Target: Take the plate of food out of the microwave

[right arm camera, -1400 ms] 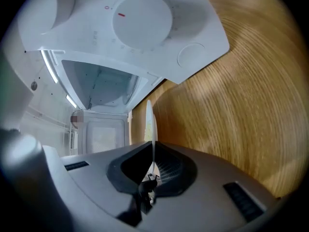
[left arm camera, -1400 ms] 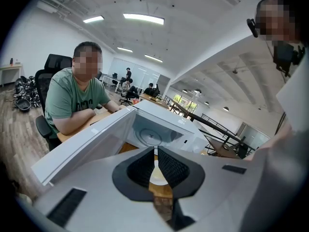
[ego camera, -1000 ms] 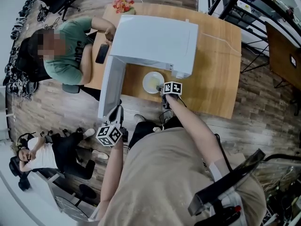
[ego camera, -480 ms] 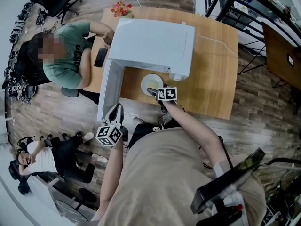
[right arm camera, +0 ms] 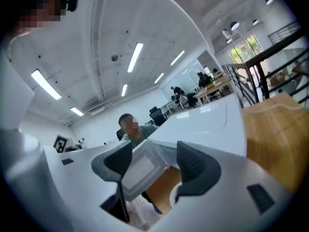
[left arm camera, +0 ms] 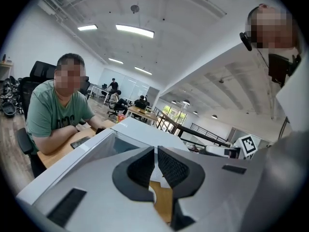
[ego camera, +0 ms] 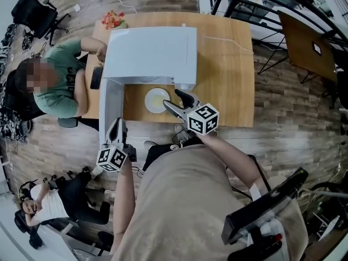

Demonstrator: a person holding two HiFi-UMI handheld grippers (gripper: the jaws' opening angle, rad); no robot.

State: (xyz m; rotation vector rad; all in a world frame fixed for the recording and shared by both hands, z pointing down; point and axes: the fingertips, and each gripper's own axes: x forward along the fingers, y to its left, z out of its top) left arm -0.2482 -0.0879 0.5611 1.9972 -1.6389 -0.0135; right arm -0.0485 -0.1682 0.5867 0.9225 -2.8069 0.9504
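At the far left a person in a green shirt point(ego camera: 57, 83) sits at the end of the wooden table point(ego camera: 228, 75). Next comes the left gripper point(ego camera: 117, 126), held low in front of the table's near edge, just beside the bottom end of the microwave's open door point(ego camera: 110, 105). Its own view shows the left gripper point(left arm camera: 156, 151) with its jaws together, only a thin slit between the pads and nothing caught there. The white microwave point(ego camera: 149, 48) stands on the table, its door swung out toward the person holding the grippers. The plate point(ego camera: 155, 99), round and white with pale food on it, lies on the bare wood just in front of the microwave's opening, outside the oven. To the right of the plate is the right gripper point(ego camera: 172, 98), pointing left at it, with its fingertips just beside the plate's right rim; whether they touch cannot be told. In its own view the right gripper point(right arm camera: 153, 153) has its jaws apart and closing, with no pad pressing on anything
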